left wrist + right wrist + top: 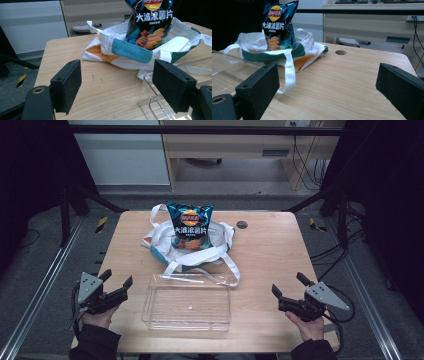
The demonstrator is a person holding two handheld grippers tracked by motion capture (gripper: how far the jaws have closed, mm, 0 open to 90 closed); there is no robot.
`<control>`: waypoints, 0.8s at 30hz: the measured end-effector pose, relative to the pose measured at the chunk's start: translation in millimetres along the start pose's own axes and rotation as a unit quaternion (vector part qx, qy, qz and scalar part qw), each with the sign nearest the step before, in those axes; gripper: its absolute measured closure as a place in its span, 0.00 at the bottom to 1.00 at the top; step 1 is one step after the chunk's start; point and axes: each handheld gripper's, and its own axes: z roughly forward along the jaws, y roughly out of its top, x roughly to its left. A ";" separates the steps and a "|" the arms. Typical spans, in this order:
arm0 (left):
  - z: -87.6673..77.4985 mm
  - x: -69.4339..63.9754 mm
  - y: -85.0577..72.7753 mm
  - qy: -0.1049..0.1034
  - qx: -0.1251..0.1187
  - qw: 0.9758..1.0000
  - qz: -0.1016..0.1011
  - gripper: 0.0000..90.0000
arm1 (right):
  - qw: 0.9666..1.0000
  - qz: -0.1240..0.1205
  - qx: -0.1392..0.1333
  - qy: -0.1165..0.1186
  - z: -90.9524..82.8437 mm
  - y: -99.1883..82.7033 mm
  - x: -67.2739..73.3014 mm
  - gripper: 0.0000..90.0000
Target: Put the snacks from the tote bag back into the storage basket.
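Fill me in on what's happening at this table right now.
A person holds a two-jaw gripper in each hand near the front edge of the wooden table. The left gripper and the right gripper are both open and hold nothing. Between them lies a clear plastic box. Behind it a bag of chips stands upright in a white tote bag, whose straps trail toward the box. Nothing is being handled yet.

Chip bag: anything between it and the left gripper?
Nothing solid. The left gripper hangs open at the table's near left; the chip bag stands in the tote bag, whose near rim hides its base. The clear tray lies to one side.
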 end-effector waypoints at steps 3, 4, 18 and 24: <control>0.3 -1.0 0.6 -0.002 0.003 1.000 -0.001 0.26 | 1.000 -0.003 0.003 0.005 1.2 -0.5 0.2 0.06; 0.1 -1.3 0.9 -0.003 0.004 1.000 -0.001 0.26 | 1.000 -0.003 0.003 0.005 1.2 -0.5 0.2 0.06; 3.8 -9.2 8.2 -0.022 0.008 1.000 -0.013 0.28 | 1.000 -0.006 0.015 0.012 6.1 -0.8 1.3 0.06; 6.5 -13.1 15.8 -0.019 0.001 1.000 -0.009 0.28 | 1.000 -0.013 0.021 0.014 7.6 -0.7 3.2 0.06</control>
